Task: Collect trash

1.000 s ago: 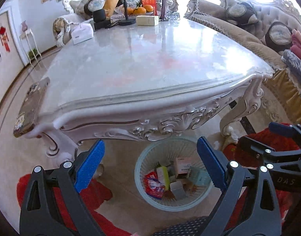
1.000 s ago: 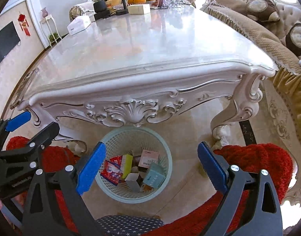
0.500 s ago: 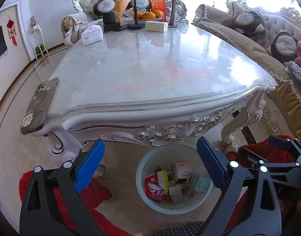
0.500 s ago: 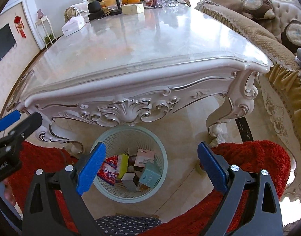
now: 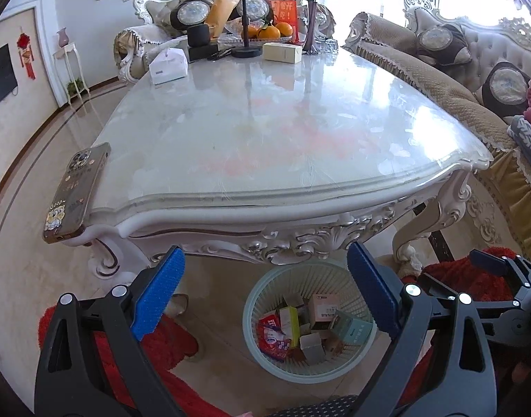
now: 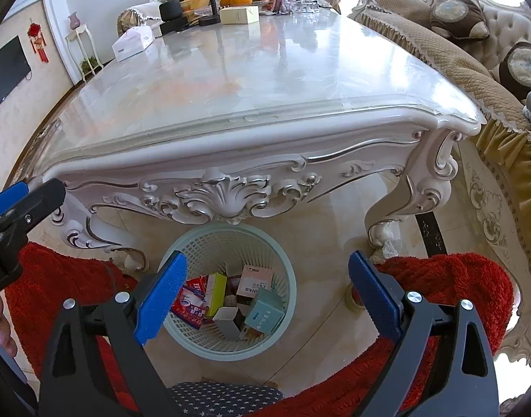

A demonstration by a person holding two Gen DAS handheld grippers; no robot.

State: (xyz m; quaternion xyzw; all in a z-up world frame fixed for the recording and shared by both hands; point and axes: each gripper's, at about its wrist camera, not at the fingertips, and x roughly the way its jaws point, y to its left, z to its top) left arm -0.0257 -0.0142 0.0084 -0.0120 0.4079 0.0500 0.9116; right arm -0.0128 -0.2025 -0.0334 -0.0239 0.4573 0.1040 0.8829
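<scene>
Both tongs, left (image 5: 265, 299) and right (image 6: 265, 297), hang released and empty above a pale-green lattice basket (image 6: 286, 267) on the floor under the counter (image 6: 265, 80), holding small cartons (image 6: 253, 283) and a red wrapper (image 6: 192, 304).

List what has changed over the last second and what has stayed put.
Both cameras have tipped up and drawn back a little: more of the far end of the table shows in the left view, and the basket sits slightly lower in both views. Nothing was gripped or released. The left gripper and right gripper stay open and empty, the boxes remain in the basket, and the phone stays on the table corner.
</scene>
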